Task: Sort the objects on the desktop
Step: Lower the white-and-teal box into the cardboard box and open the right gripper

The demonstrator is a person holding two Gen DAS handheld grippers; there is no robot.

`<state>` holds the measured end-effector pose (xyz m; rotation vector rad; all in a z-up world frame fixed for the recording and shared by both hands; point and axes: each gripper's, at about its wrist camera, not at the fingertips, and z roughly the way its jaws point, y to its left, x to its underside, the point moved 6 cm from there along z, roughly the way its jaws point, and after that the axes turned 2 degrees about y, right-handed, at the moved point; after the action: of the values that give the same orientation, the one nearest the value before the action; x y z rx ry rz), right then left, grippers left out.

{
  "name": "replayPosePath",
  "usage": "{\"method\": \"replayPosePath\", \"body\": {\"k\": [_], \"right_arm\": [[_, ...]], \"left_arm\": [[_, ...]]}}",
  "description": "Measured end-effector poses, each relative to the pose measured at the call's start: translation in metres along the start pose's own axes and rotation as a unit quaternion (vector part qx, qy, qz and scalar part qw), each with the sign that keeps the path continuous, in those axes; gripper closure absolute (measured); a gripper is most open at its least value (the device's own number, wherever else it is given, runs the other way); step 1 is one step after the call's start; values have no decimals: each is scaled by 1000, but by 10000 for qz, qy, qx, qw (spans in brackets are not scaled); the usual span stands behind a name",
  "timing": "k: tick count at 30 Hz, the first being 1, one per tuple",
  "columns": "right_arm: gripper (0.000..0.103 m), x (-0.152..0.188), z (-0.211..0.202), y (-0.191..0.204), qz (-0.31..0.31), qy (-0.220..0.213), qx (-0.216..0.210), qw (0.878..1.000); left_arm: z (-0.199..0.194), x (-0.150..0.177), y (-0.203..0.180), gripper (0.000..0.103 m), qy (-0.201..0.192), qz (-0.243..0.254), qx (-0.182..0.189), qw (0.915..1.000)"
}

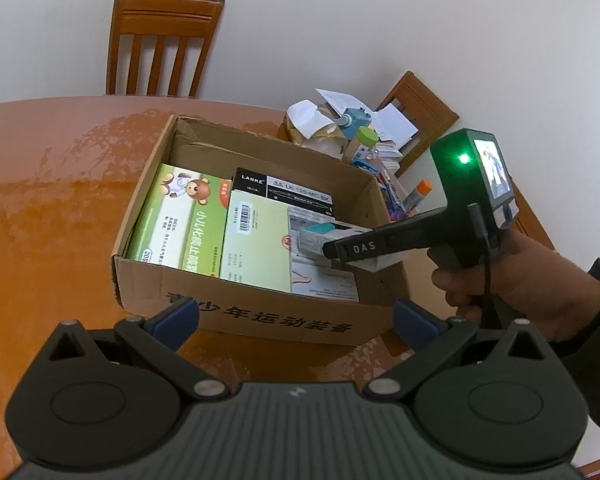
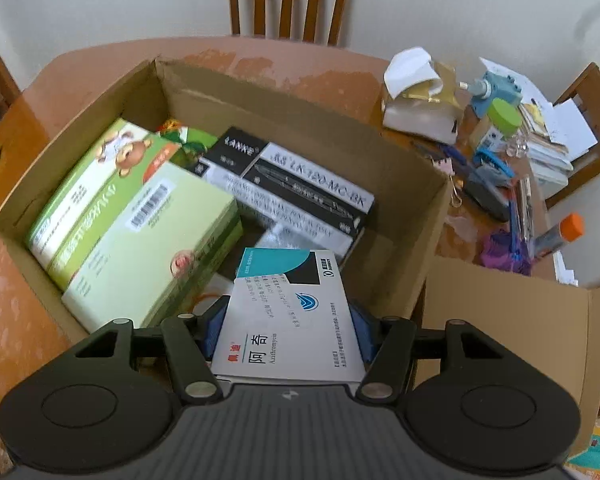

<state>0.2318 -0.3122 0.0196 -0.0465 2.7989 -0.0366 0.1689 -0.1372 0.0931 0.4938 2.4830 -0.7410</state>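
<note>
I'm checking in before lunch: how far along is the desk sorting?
Done: the cardboard box already holds two green boxes and a black box. In hand: the right gripper is shut on a white medicine box above the cardboard box; the left gripper is open and empty. Left: a pile beside the box, including pens, a green-capped bottle and papers.

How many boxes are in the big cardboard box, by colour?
Green boxes: 2, the bear box and the barcode box
Black-and-white LANKE boxes: 1
White-and-teal boxes: 1, the medicine box held over the carton by the right tongs
Total: 4
</note>
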Motion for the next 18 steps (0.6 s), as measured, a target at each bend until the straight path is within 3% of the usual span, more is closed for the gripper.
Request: {"method": "replayPosePath", "body": {"k": [6,10,12,14,18], "right_arm": [[38,3,9,8,186,-31,85,9998],[38,9,14,6,709,-63,84,9974],[35,13,18,12,614,72,16,9981],[18,15,18,22,482,242,-376,9978],[18,14,7,16,585,141,-566,9966]], "left_arm": [[1,0,3,0,22,-39,4,10000],[1,0,5,0,31,-41,15,10000],[1,0,6,0,32,-36,20,10000],[1,0,7,0,39,-35,24,10000],[1,-1,7,0,32,-39,33,10000]]}}
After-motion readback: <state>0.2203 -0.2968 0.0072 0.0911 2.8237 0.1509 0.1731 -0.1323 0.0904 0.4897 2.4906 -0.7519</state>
